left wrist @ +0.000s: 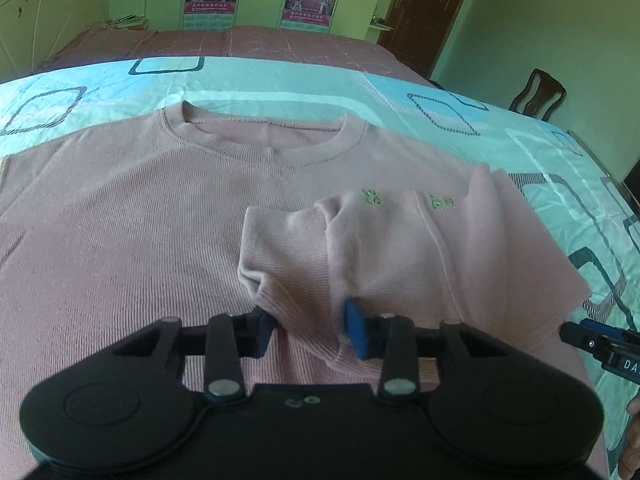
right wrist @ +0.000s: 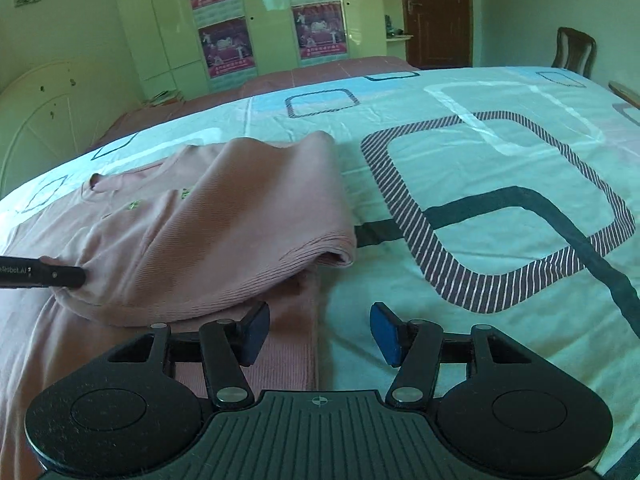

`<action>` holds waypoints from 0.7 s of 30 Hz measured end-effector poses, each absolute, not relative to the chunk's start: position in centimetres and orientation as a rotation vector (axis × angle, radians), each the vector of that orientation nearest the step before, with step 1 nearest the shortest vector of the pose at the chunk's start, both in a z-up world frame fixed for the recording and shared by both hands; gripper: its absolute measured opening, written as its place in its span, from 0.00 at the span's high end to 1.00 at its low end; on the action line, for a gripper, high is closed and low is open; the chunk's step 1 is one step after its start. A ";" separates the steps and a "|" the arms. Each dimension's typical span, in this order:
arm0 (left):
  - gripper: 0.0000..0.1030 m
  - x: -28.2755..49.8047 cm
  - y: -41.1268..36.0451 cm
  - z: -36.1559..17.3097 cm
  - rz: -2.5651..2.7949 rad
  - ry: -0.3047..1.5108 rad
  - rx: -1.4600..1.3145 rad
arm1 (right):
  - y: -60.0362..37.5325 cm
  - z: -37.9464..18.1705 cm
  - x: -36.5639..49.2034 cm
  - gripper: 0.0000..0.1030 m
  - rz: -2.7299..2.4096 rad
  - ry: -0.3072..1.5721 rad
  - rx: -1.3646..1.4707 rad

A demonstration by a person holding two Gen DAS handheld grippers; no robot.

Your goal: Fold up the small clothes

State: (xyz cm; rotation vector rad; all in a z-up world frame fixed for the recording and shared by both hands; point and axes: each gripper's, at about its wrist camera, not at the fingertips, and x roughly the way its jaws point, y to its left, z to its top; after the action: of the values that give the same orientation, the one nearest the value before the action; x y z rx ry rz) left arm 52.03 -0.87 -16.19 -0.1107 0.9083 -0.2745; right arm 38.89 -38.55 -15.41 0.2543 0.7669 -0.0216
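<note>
Item 1. Left hand-held gripper (left wrist: 310, 330): nearest in the left wrist view, at 6 o'clock. Its blue pads (left wrist: 356, 328) stand a moderate way apart, with a bunched fold of pink cloth lying between them. The right pad touches the fabric; whether the cloth is truly pinched cannot be told.

Item 2. Right hand-held gripper (right wrist: 320, 330): nearest in the right wrist view, at 6 o'clock. Its blue pads (right wrist: 386, 334) are spread wide with nothing between them. It hovers over the side edge of the shirt, where cloth meets sheet. Its tip also shows at 4 o'clock in the left wrist view.

Item 3. Pink ribbed shirt (left wrist: 132, 216): the task's garment, spread flat on the bed, collar (left wrist: 264, 136) toward 12 o'clock. One sleeve (left wrist: 400, 248), with small green embroidery (left wrist: 372, 197), is turned inward over the chest, raised and rumpled. In the right wrist view the folded sleeve sits at 10 o'clock, with the left tool's black tip touching it at 9 o'clock.

Item 4. Bed sheet (right wrist: 480, 184): pale aqua with rounded-square outlines, beneath the shirt.

Item 5. Mauve bed cover (left wrist: 256, 42): beyond the sheet, toward 12 o'clock.

Item 6. Wooden chair (right wrist: 574, 50): at 2 o'clock, beside the bed.

Item 7. Wardrobe (right wrist: 264, 20): far wall, doors closed, posters (right wrist: 228, 46) stuck on them; contents not visible.

Item 8. Brown door (right wrist: 438, 8): at 1 o'clock, closed.
</note>
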 end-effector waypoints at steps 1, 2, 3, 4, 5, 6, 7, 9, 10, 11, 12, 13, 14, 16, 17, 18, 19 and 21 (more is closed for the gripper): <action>0.88 52.0 -0.5 -16.0 -0.289 0.892 -0.142 | -38.9 -15.6 39.0 0.46 -0.026 0.763 0.263; 0.91 52.0 0.0 -15.5 -0.293 0.871 -0.178 | -39.1 -15.6 39.3 0.46 -0.027 0.760 0.270; 0.91 51.8 0.4 -14.9 -0.286 0.838 -0.195 | -39.2 -15.7 39.5 0.49 -0.025 0.757 0.280; 0.91 51.6 0.8 -14.4 -0.278 0.805 -0.199 | -39.3 -15.8 39.8 0.52 -0.025 0.758 0.286; 0.91 51.3 1.6 -13.7 -0.265 0.770 -0.210 | -39.2 -15.9 40.1 0.53 -0.030 0.760 0.285; 0.91 51.1 2.4 -13.2 -0.245 0.745 -0.222 | -39.3 -15.9 40.3 0.55 -0.034 0.760 0.286; 0.91 50.8 3.3 -12.9 -0.219 0.727 -0.229 | -39.3 -16.0 40.5 0.56 -0.037 0.760 0.290; 0.91 50.4 5.3 -13.2 -0.177 0.725 -0.239 | -39.3 -16.0 40.7 0.57 -0.039 0.761 0.294; 0.91 50.5 6.0 -13.6 -0.165 0.748 -0.240 | -39.2 -16.0 40.8 0.58 -0.038 0.761 0.290; 0.91 50.5 6.6 -14.2 -0.166 0.772 -0.250 | -39.1 -16.0 40.8 0.58 -0.038 0.760 0.286; 0.91 50.6 6.9 -14.6 -0.168 0.785 -0.255 | -39.1 -16.0 40.8 0.60 -0.035 0.761 0.284; 0.91 50.5 7.0 -14.9 -0.170 0.789 -0.254 | -39.0 -16.0 40.8 0.67 -0.030 0.762 0.282; 0.91 50.4 7.0 -15.2 -0.172 0.792 -0.258 | -39.0 -16.0 40.9 0.70 -0.028 0.761 0.278; 0.91 50.3 7.1 -15.6 -0.165 0.787 -0.274 | -38.8 -15.9 41.0 0.84 -0.022 0.761 0.255; 0.91 50.3 7.2 -15.6 -0.158 0.781 -0.285 | -38.6 -15.9 40.9 0.84 -0.022 0.761 0.243; 0.92 50.1 7.4 -15.6 -0.154 0.765 -0.296 | -38.5 -15.9 40.9 0.86 -0.023 0.762 0.234; 0.92 49.9 7.4 -15.5 -0.148 0.755 -0.286 | -38.4 -15.9 40.9 0.87 -0.022 0.764 0.223; 0.92 49.9 7.2 -15.8 -0.141 0.767 -0.252 | -38.3 -16.2 40.8 0.87 -0.015 0.775 0.198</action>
State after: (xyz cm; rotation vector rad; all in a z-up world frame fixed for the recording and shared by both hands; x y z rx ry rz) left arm 49.86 7.23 -15.81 -0.2519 0.7672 -0.1408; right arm 40.77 -38.26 -16.17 0.1976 0.7750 -0.0154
